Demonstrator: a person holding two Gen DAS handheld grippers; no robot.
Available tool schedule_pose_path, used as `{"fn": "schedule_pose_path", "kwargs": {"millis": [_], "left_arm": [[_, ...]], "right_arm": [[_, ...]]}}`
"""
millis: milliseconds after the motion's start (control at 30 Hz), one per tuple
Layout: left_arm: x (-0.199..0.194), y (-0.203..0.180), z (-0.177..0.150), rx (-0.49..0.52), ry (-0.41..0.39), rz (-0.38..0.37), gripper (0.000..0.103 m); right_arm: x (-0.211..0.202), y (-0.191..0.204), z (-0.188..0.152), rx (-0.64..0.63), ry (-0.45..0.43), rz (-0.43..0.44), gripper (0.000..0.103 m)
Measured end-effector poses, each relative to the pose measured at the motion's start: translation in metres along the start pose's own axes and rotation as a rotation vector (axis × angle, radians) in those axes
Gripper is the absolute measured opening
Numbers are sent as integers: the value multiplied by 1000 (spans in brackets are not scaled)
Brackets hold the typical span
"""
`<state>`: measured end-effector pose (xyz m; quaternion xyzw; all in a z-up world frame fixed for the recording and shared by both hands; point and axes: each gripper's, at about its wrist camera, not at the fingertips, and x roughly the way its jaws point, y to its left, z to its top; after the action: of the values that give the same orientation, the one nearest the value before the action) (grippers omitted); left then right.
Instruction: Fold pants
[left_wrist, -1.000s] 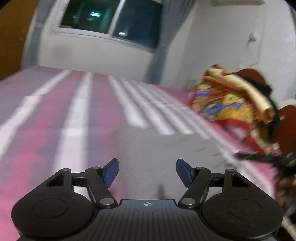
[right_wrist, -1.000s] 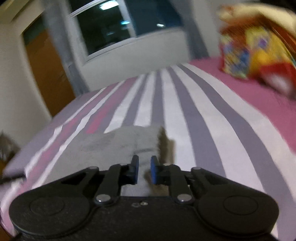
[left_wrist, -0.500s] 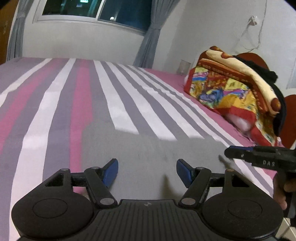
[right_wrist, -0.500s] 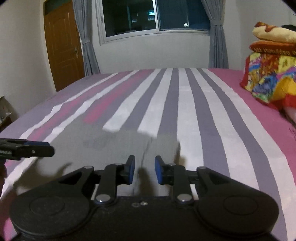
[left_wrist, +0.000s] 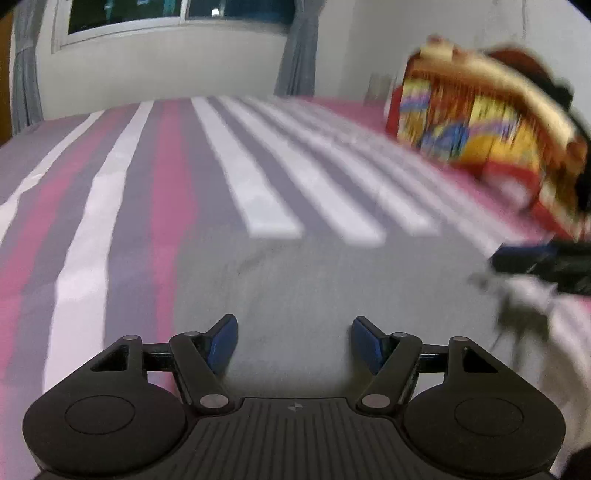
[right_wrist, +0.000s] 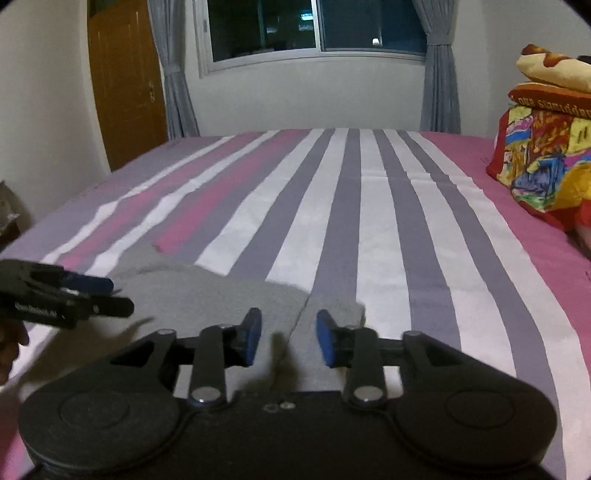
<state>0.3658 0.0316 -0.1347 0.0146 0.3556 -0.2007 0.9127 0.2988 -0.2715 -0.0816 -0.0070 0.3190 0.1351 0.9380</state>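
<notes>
— Grey pants (right_wrist: 207, 295) lay flat at the striped bed's (right_wrist: 369, 206) near edge. And the grippers?
— Left gripper (left_wrist: 294, 338) and right gripper (right_wrist: 289, 338) hovered level just above them, jaws parted, gripping nothing.

No text is legible (blanket (right_wrist: 546, 103) lettering too blurred).

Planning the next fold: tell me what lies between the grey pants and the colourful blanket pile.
In the right wrist view, only bare striped bedsheet lies between the grey pants and the blanket pile; nothing else rests there.
</notes>
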Motion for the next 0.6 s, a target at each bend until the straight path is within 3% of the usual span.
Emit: {"fn": "schedule_pose_path", "kwargs": {"millis": [67, 200, 333, 433, 500, 567, 600], "left_arm": [[4, -8, -6, 57, 3, 36, 69], [-17, -22, 5, 86, 5, 80, 69], [-67, -23, -8, 47, -65, 95, 69], [-66, -13, -37, -1, -3, 95, 72], [-52, 0, -49, -36, 34, 94, 86], [-55, 19, -51, -147, 64, 83, 89], [-66, 25, -48, -167, 38, 83, 89]], "right_arm": [[19, 6, -13, -54, 104, -47, 43], [17, 17, -13, -91, 126, -103, 48], [-28, 29, -14, -112, 16, -85, 48], [-19, 27, -36, -105, 103, -91, 52], [4, 20, -46, -90, 189, -83, 67], [1, 16, -40, -28, 192, -80, 67], [-10, 16, -34, -9, 160, -72, 64]]}}
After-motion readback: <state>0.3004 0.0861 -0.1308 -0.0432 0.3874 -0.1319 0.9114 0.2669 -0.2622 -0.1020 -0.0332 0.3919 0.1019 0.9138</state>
